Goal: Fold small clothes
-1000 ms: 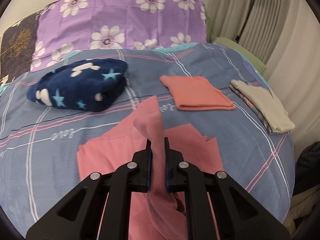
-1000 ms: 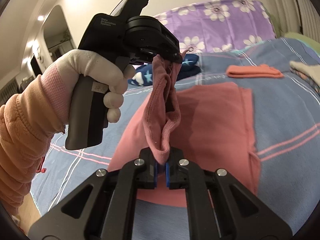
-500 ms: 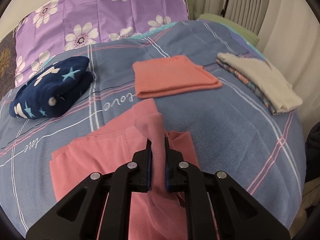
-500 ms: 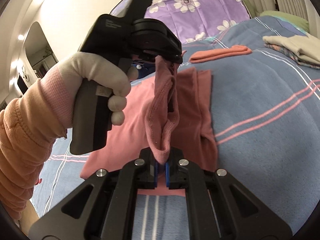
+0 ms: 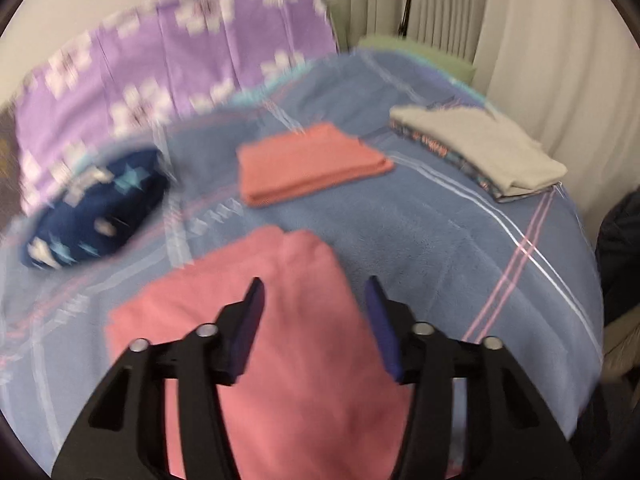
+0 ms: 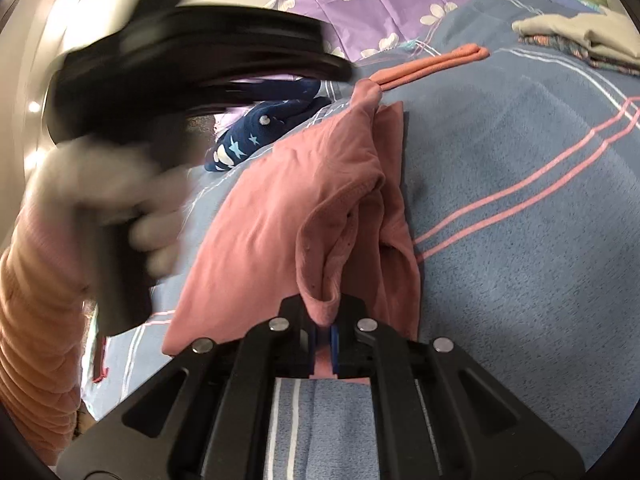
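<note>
No brand or label readable. White script woven into the blue bedspread [image 5: 420, 216] near the pink garment is smeared by motion blur; cannot be read.

Left gripper [image 5: 316, 304]: jaws opening, pads apart, not pressing anything. Pink garment [image 5: 280, 320] lies on the bedspread below and between them, partly folded over itself.

Right gripper [image 6: 324, 334]: pads pressed together, pinching a bunched edge of the pink garment; cloth rises from the pads in a loose fold, the rest lies flat on the bed.

Around: salmon folded cloth [image 5: 308, 164] beyond the pink garment, apart from it. Grey folded garment [image 5: 480, 148] stacked on a patterned one, near the bed's right edge. Navy star-print bundle [image 5: 96, 212] to the left. Purple flowered pillow [image 5: 160, 68] at the head. Pale curtains [image 5: 540, 32] behind.

In the way: in the right wrist view the left hand [image 6: 108, 196] in a white glove, orange sleeve [image 6: 36, 320] behind it, holding the other gripper's black body; heavily blurred, blocks the view's left side and part of the navy bundle.

Hard to make out: left wrist view blurred throughout. Dark object at right edge cut off, unidentifiable.
</note>
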The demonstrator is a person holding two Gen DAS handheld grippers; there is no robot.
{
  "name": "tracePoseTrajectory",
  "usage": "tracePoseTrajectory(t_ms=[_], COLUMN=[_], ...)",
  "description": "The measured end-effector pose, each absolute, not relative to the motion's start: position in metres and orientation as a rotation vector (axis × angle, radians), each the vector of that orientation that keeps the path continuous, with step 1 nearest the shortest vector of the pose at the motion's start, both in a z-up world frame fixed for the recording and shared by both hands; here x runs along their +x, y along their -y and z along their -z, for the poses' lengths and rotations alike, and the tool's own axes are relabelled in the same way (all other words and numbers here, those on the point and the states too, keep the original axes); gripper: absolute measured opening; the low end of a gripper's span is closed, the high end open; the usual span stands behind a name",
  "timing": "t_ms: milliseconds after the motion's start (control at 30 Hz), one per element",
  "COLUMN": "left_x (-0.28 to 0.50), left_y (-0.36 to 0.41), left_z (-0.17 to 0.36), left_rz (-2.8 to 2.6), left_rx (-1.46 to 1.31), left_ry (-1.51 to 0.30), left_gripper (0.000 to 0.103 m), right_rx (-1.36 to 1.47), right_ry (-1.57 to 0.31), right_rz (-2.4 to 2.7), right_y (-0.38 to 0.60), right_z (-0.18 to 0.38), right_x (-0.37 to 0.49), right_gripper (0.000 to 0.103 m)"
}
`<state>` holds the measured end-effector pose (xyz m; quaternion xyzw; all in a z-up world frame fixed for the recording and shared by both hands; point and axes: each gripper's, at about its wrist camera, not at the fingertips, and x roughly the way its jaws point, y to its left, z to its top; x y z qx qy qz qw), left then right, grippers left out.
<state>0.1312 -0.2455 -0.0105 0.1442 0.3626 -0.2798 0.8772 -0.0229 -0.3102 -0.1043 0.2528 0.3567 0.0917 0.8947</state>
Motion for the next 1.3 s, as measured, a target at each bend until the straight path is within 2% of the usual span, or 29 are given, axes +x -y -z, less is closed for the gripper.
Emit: tracePoseTrajectory(t_ms=[67,167,300,433,800,933,1133,1300], left_x=[0.098,0.061,0.004,-0.028,-0.017,-0.021,-0.024,-0.028], left_y=[0.217,0.180,0.129,0.111,0.126,0.121,0.105,0.103], left_z=[0.000,0.003,0.038,0.074,0.096,0.107,0.104,0.099], left_rz=[0.573,0.555,0.505,0.484,0.357,0.227,0.245,0.298], left_rx=[0.329,0.335,0.375,0.411,0.393,0.510,0.454,0.419], left_ry=[-0.680,-0.660,-0.718,-0.783,-0.727,-0.687,-0.704,-0.739], left_gripper=[0.059,0.063,0.066,0.066,0.066,0.067,0.067,0.065], right_rx=[0.553,0.584,0.583,0.592,0.607,0.645,0.648,0.570], right_ry=[-0.744,-0.752,-0.759,-0.770,-0.748,-0.742,-0.858,-0.809], right_rz=[-0.204,-0.214,-0.216,-0.218,-0.212,-0.209,-0.194,-0.140], right_y=[0.313,0.315,0.315,0.315,0.316,0.323,0.327,0.329], right_z=[0.105,0.105,0.105,0.103,0.087,0.087,0.120,0.103], right_x=[-0.022,-0.020,-0.017,-0.013,-0.016,-0.023,-0.029,-0.040], right_gripper=[0.005,0.005,0.005,0.005,0.005,0.004,0.006,0.008])
